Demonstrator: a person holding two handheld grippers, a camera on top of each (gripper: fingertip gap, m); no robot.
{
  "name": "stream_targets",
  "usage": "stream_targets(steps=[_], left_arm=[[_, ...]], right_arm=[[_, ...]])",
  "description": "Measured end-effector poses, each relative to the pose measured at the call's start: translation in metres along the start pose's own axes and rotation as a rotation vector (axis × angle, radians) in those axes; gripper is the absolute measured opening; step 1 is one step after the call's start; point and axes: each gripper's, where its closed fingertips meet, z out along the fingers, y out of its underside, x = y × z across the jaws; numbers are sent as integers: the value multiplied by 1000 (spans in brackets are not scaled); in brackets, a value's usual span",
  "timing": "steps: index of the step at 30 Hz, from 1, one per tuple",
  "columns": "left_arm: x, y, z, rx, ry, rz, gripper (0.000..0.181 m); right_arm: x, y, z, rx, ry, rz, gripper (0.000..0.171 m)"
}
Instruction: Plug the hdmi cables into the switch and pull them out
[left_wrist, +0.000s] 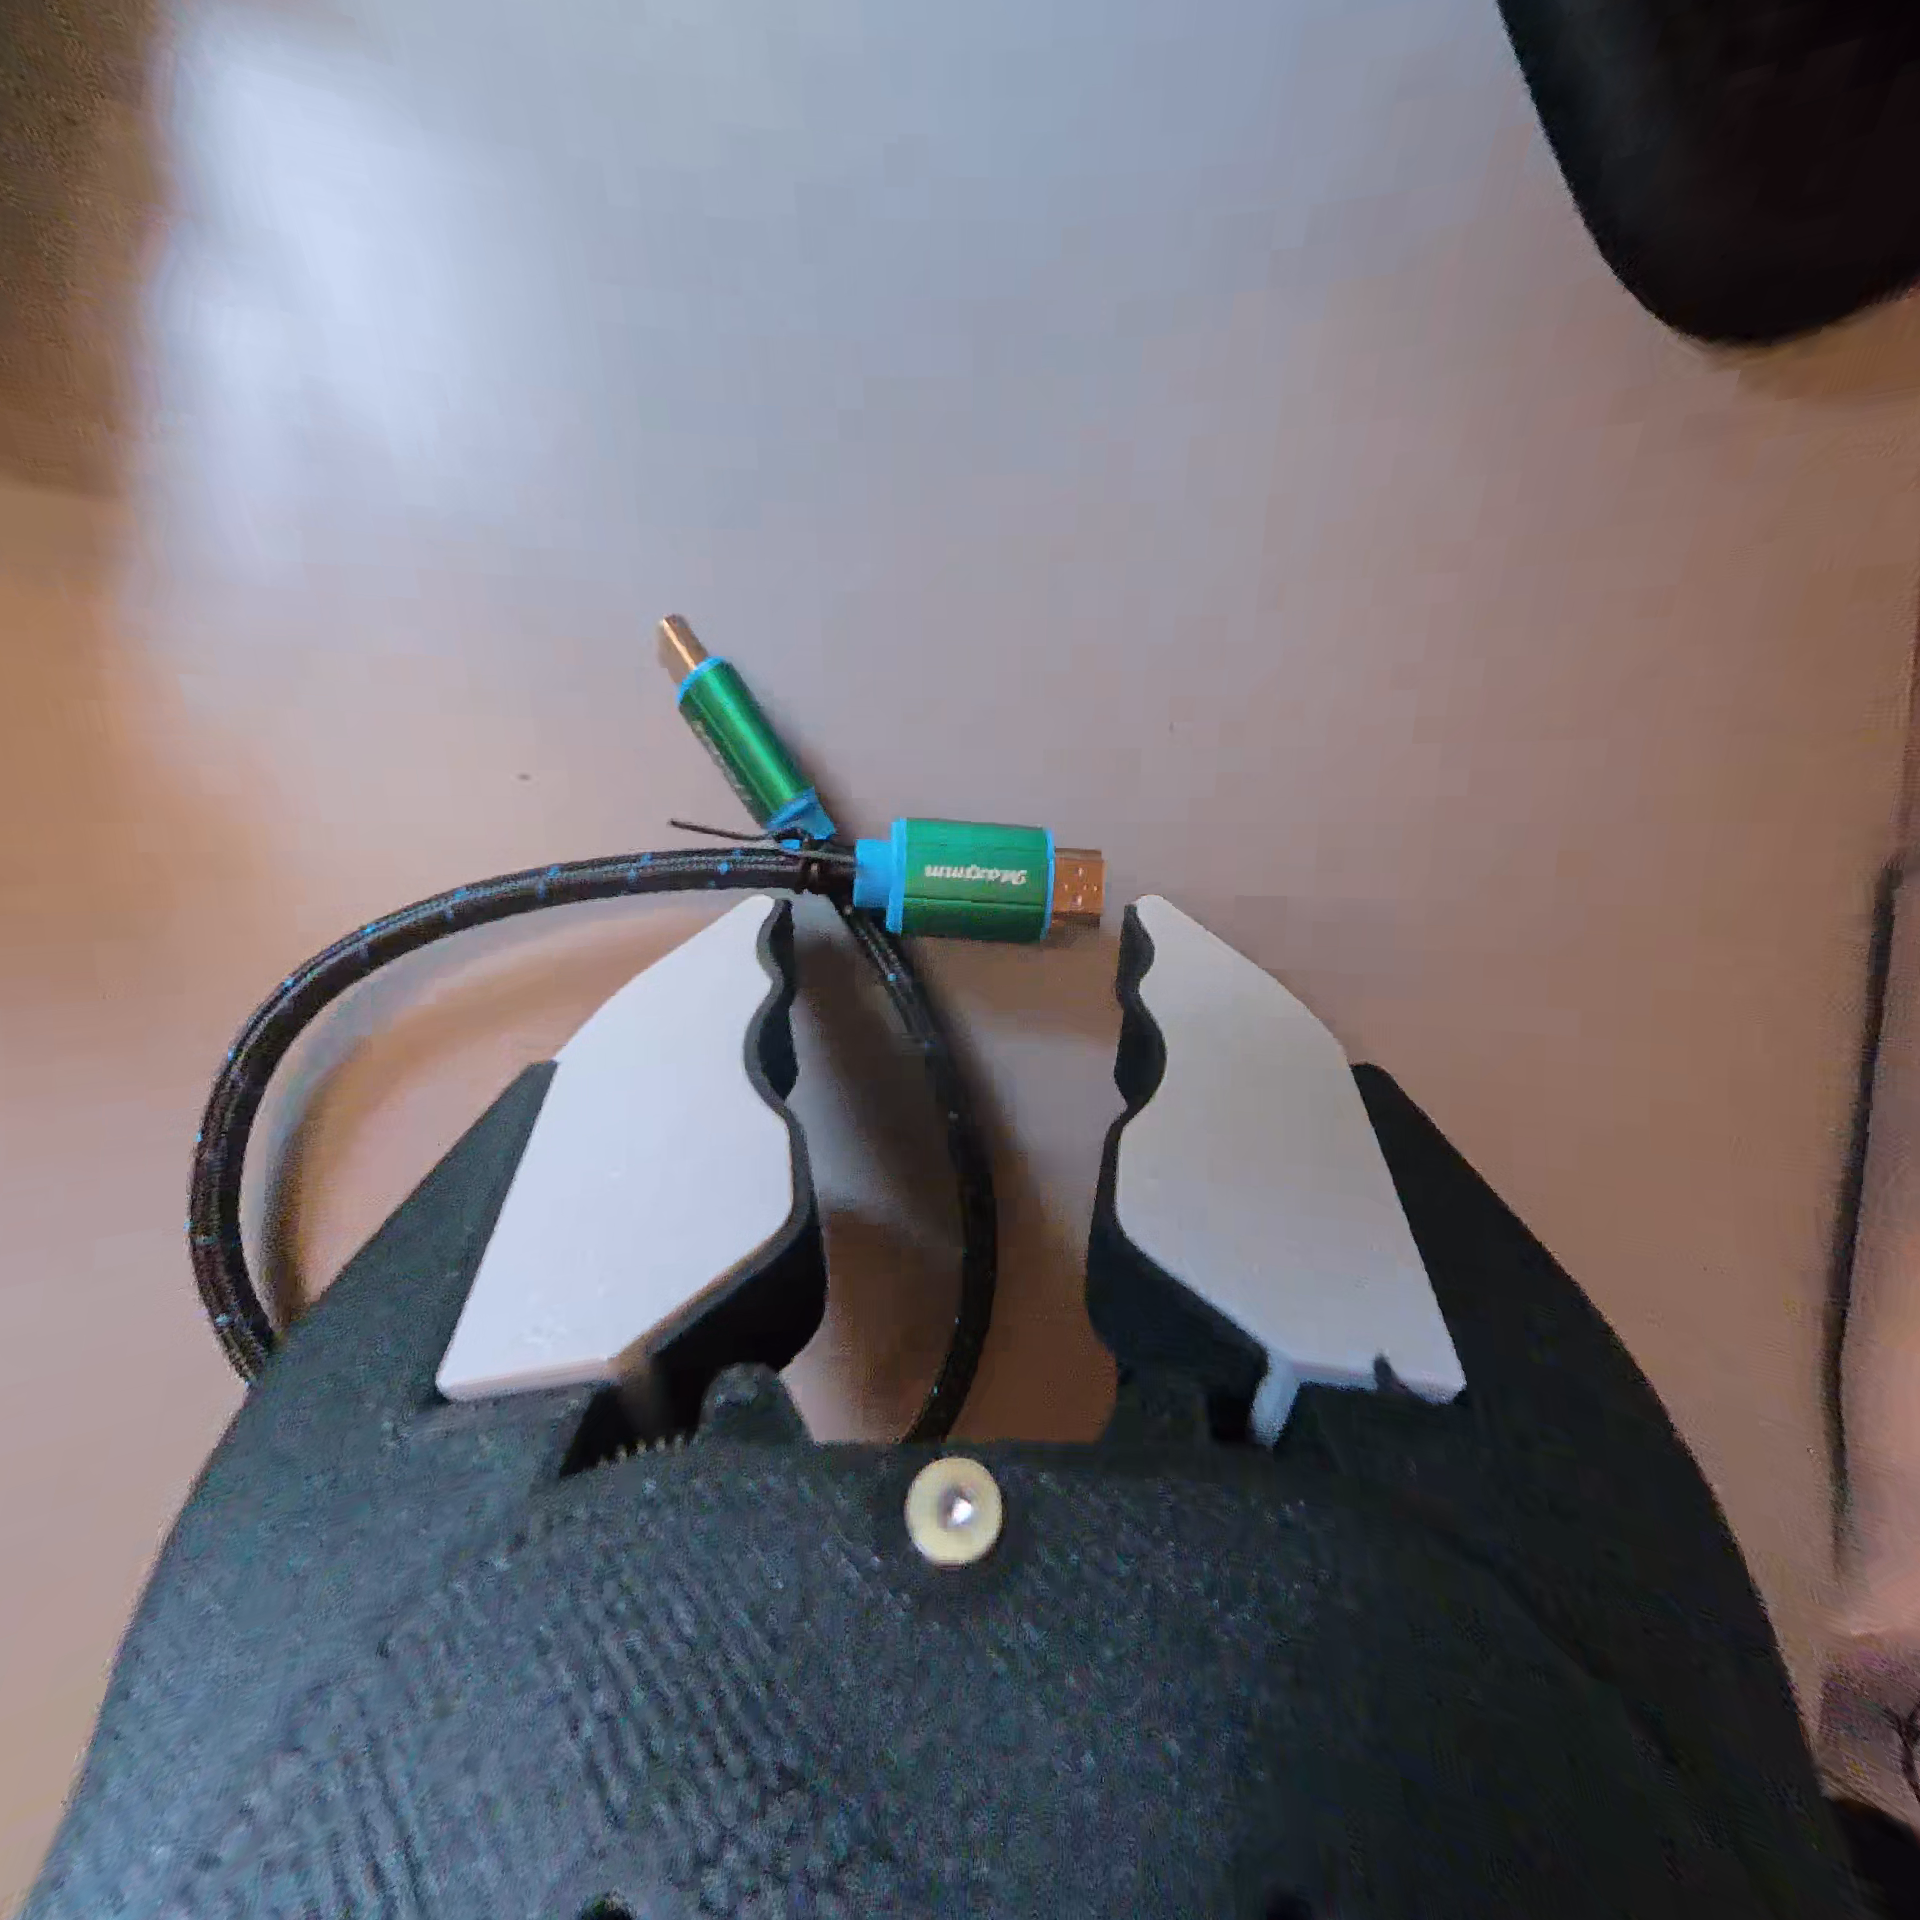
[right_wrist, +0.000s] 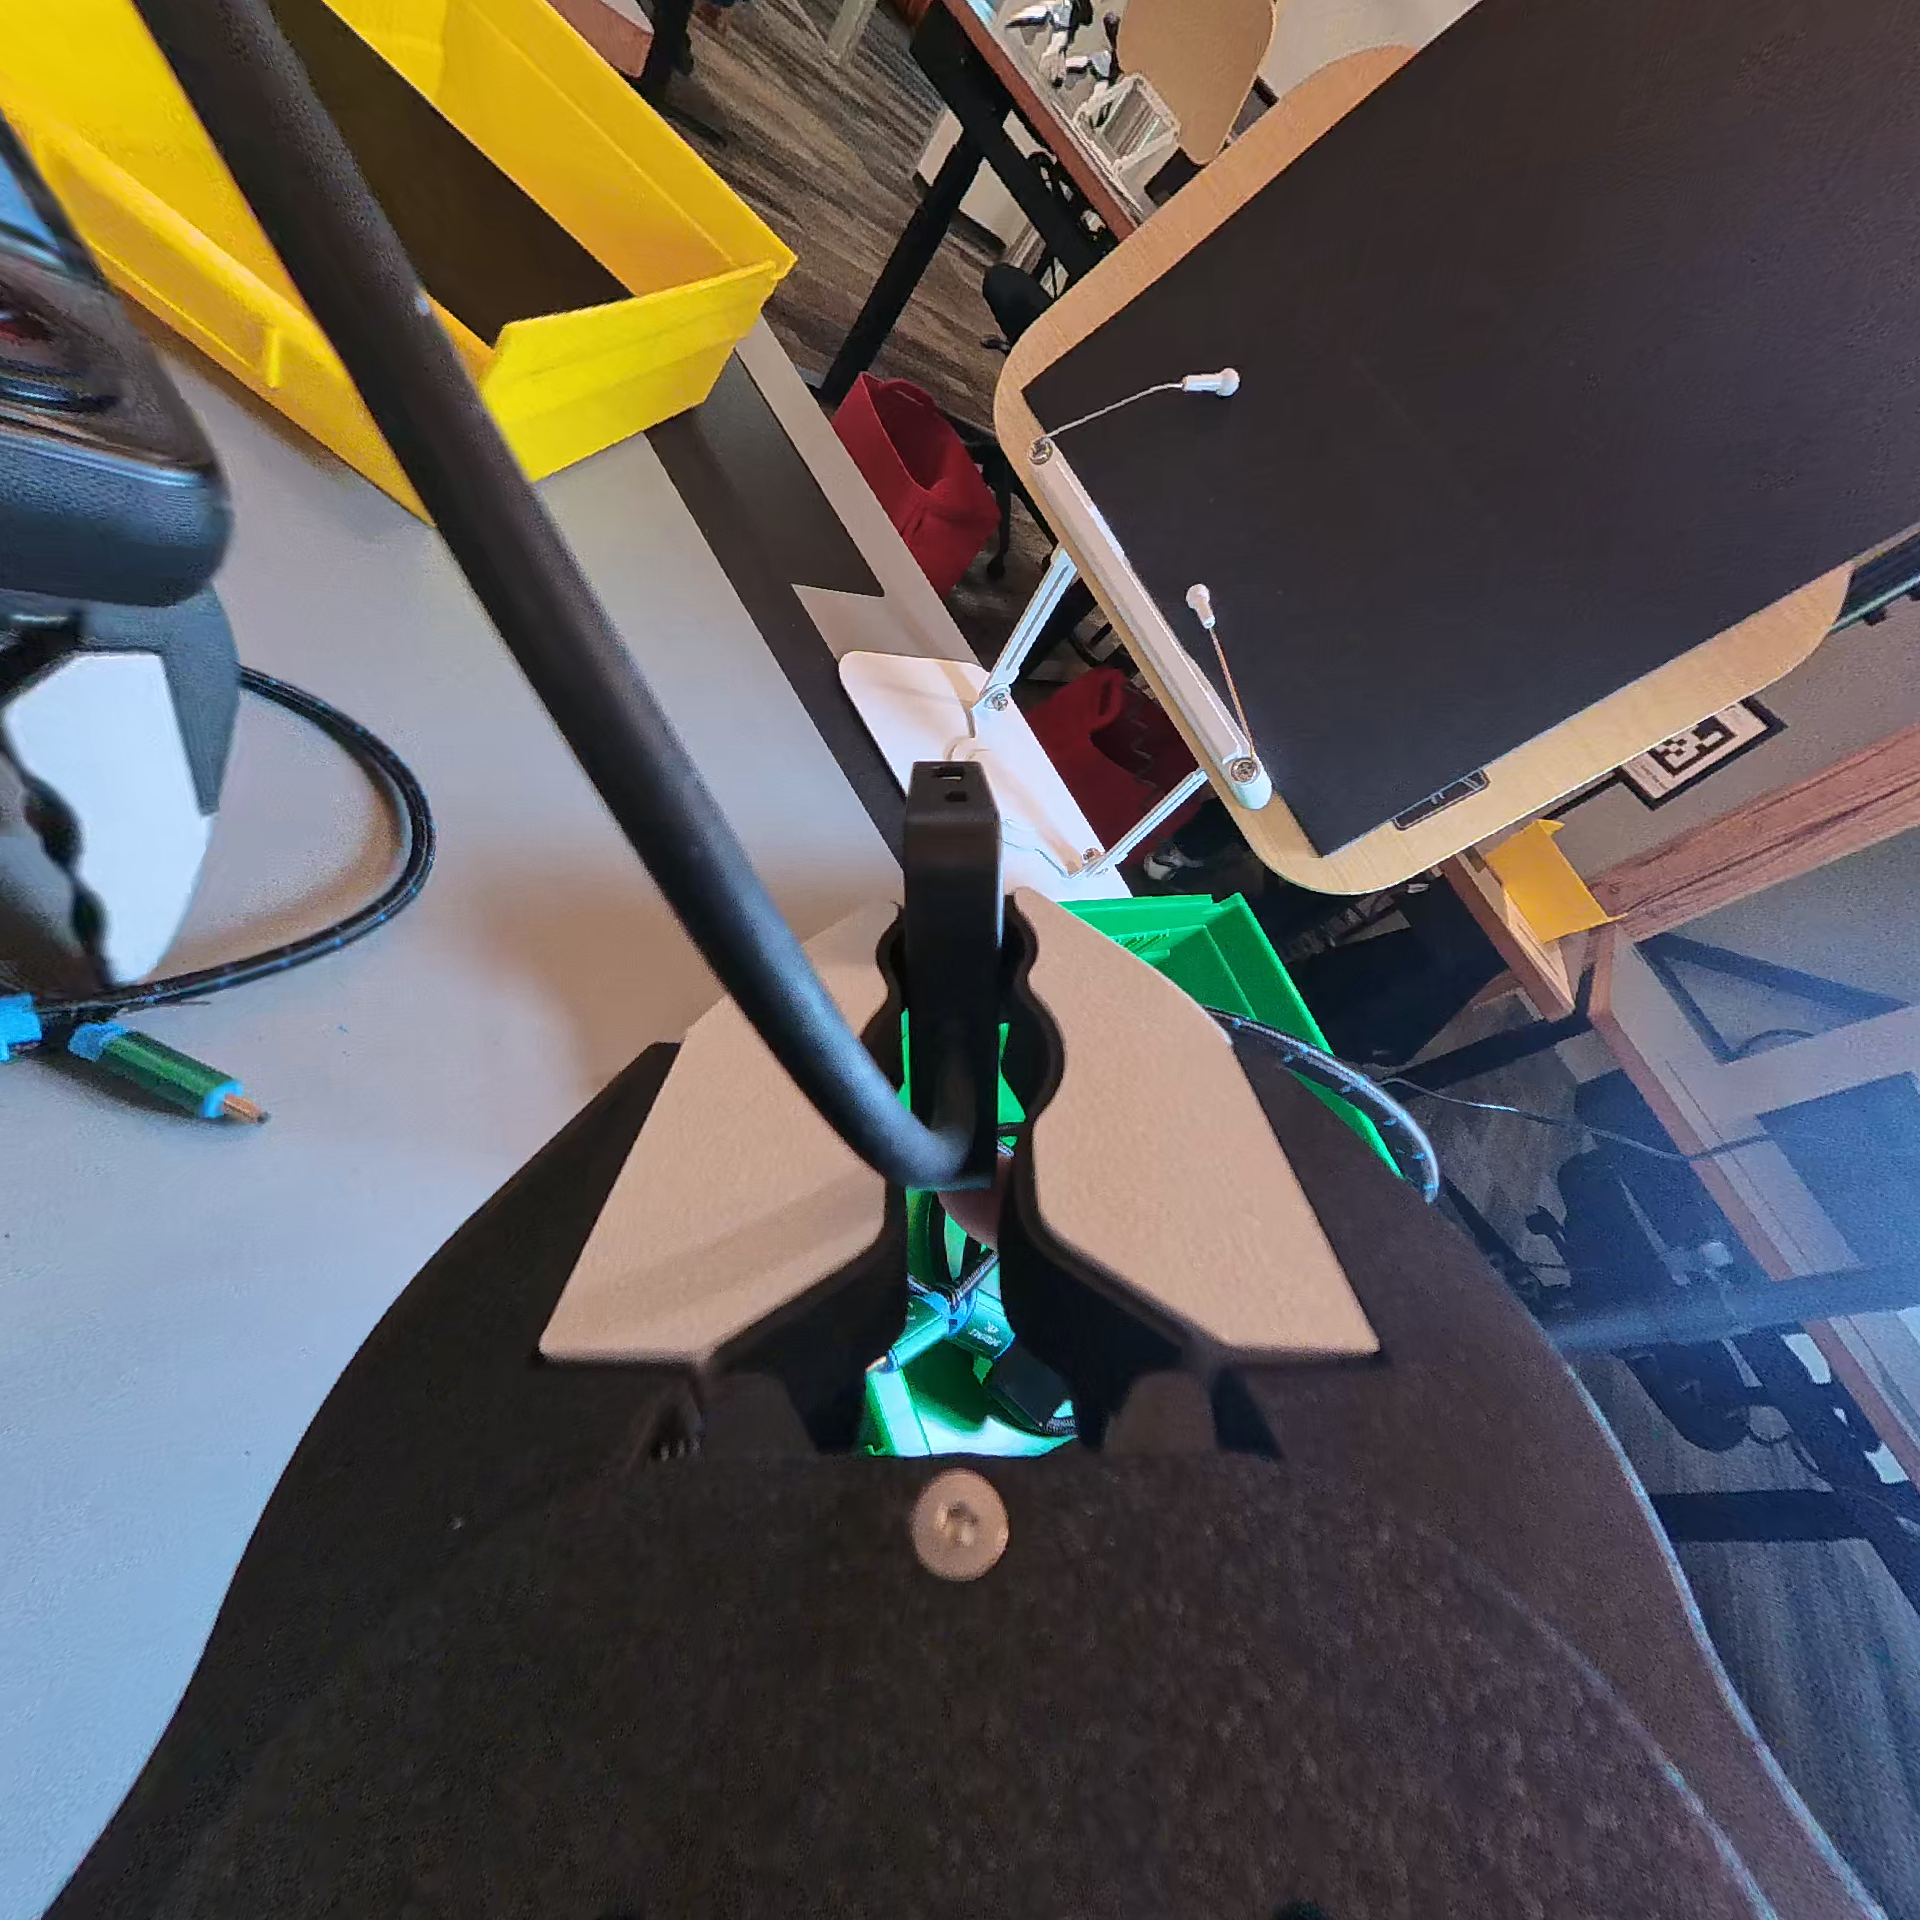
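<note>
Green HDMI plug just beyond gaping left tool; right tool clamps switch.

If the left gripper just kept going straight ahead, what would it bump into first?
Probably the nearer green HDMI plug, lying just past the open left gripper. The braided cable already runs between its jaws; depth is hard to judge.

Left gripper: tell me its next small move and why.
Probably ease forward and close on the near green plug. The left gripper is open, its fingers straddling the braided cable just short of that plug, while the right gripper already holds the black switch.
</note>
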Motion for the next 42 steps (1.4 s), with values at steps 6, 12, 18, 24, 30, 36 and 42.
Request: stream_targets(steps=[6,12,18,24,30,36,42], left_arm=[[-13,-7,9,35,-93,-56,59],[-25,-21,18,79,-216,-47,47],[-44,-16,8,60,-312,-24,46],[-90,7,-34,17,-528,8,45],[-102,13,-96,62,-634,48,44],[-100,25,-129,9,-694,83,44],[-82,29,-115,-137,-659,190,44]], right_arm=[[1,1,0,-4,6,5,15],[1,0,1,-4,6,6,15],[1,0,1,-8,10,-5,15],[0,10,5,-50,31,-71,15],[-23,14,23,-77,10,-255,15],[-59,12,48,-73,-23,-412,14],[-93,18,73,-117,-26,-557,14]])
